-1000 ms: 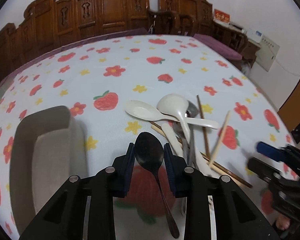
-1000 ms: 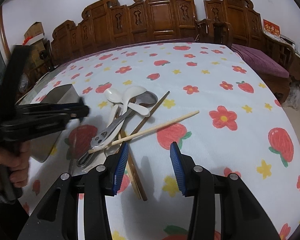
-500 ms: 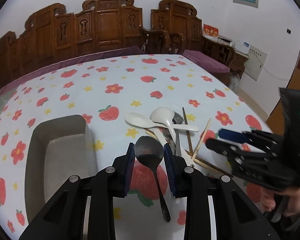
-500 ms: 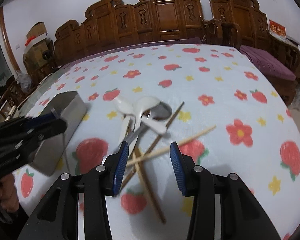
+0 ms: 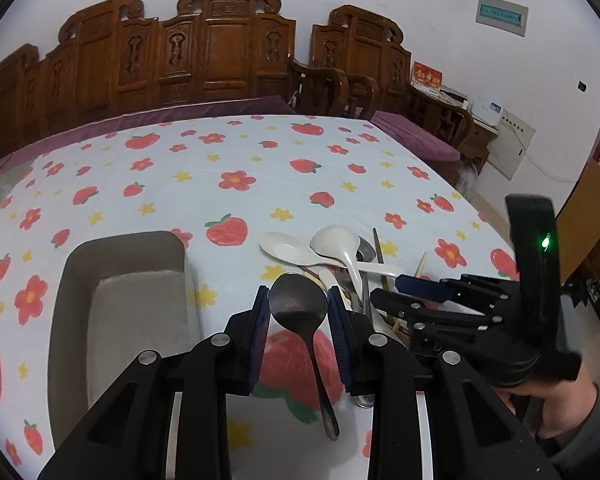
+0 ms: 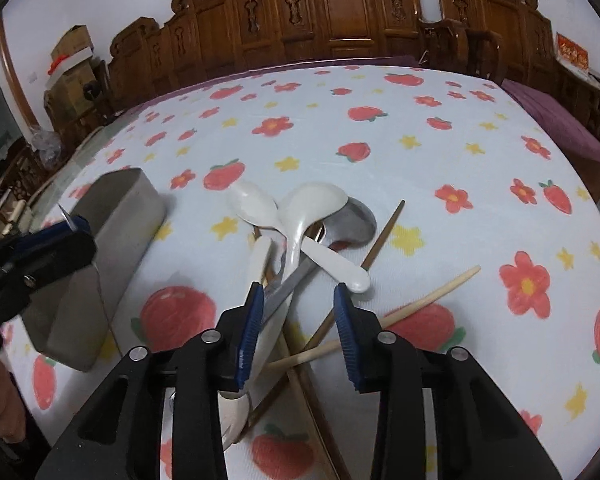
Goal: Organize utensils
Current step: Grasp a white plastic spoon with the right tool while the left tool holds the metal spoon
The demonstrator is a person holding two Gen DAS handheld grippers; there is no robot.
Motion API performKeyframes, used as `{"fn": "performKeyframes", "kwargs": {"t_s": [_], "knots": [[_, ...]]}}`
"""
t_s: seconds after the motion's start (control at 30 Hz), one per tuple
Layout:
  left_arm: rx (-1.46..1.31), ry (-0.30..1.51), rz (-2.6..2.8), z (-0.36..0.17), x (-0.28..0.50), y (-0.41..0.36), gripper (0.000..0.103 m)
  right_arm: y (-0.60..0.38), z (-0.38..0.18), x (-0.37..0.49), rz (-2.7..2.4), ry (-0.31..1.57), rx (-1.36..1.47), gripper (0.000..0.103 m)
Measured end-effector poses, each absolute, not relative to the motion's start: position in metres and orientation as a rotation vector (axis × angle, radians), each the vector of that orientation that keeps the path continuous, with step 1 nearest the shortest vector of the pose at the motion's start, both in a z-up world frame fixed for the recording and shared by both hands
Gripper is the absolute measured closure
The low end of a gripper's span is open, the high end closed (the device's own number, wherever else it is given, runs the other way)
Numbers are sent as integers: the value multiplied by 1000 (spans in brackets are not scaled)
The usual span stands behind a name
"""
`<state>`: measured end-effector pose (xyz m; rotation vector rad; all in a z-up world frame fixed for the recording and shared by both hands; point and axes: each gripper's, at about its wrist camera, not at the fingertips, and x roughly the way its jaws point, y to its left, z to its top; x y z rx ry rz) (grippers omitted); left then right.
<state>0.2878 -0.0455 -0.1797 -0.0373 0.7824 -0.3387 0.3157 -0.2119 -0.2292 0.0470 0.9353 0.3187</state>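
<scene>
My left gripper (image 5: 298, 312) is shut on a dark metal spoon (image 5: 300, 308), bowl up between the pads, handle hanging down above the cloth. A grey rectangular bin (image 5: 120, 304) stands to its left; it also shows in the right wrist view (image 6: 108, 240). My right gripper (image 6: 298, 312) is open just above a pile of white spoons (image 6: 300, 216), a metal spoon (image 6: 352, 220) and chopsticks (image 6: 420, 304). The pile (image 5: 340, 252) lies right of the left gripper, where the right gripper (image 5: 404, 292) shows too.
The table has a white cloth with strawberries and flowers (image 5: 236, 180). Carved wooden chairs (image 5: 220, 52) line the far edge. A purple cushioned bench (image 6: 556, 120) stands at the right. The left gripper's tip (image 6: 60, 232) shows at the left of the right wrist view.
My left gripper has lifted the dark spoon and pulled back from the pile. My right gripper has moved in and lowered over the pile, still open.
</scene>
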Motion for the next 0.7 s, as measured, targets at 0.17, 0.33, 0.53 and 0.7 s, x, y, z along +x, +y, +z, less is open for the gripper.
{"fn": "performKeyframes", "kwargs": {"t_s": [0.17, 0.33, 0.53, 0.7], "knots": [[-37, 777, -342, -179, 286, -43, 76, -224, -222, 317, 286, 911, 43, 66], [-48, 770, -342, -176, 287, -40, 76, -239, -216, 316, 286, 914, 50, 66], [-53, 765, -348, -174, 285, -39, 76, -218, -216, 334, 318, 915, -66, 66], [-70, 774, -351, -175, 286, -36, 76, -210, -232, 359, 378, 1012, -112, 68]]}}
